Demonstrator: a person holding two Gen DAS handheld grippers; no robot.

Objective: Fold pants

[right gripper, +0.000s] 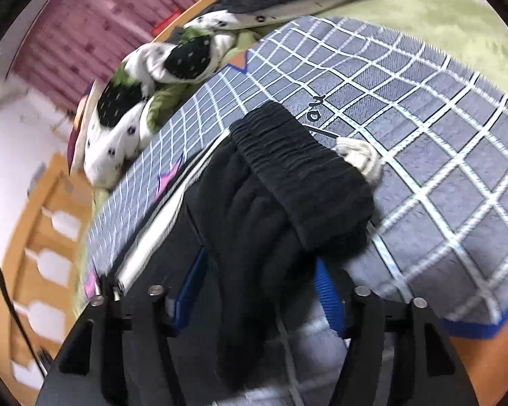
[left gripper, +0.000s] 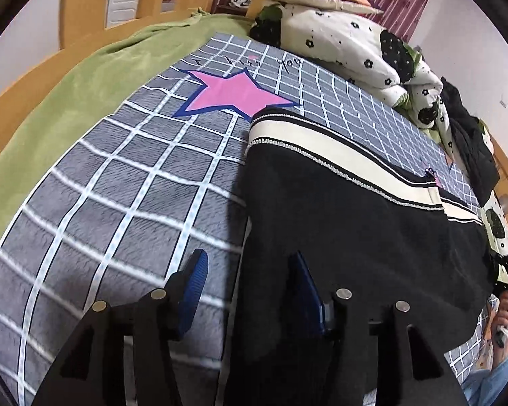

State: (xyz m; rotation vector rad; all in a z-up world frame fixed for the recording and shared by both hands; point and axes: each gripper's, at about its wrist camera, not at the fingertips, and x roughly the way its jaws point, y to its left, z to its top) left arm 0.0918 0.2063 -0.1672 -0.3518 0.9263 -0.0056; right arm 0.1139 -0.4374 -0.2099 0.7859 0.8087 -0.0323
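Black pants [left gripper: 348, 223] with a cream side stripe [left gripper: 342, 149] lie flat on a grey checked blanket [left gripper: 118, 182]. My left gripper [left gripper: 250, 270] is open, its blue pads straddling the pants' left edge, one pad over the blanket and one over the black cloth. In the right wrist view the pants' elastic waistband [right gripper: 301, 169] with a cream drawstring [right gripper: 359, 155] is bunched up between the fingers of my right gripper [right gripper: 260, 287]. The jaws stand wide apart around the cloth; whether they press on it is not clear.
A pink star [left gripper: 233, 94] is printed on the blanket. A green sheet [left gripper: 67, 101] lies beneath it. A flowered quilt and pillow [left gripper: 348, 40] are piled at the far end, with dark clothes [left gripper: 470, 142] beside them. A wooden bed frame [right gripper: 37, 237] runs around the mattress.
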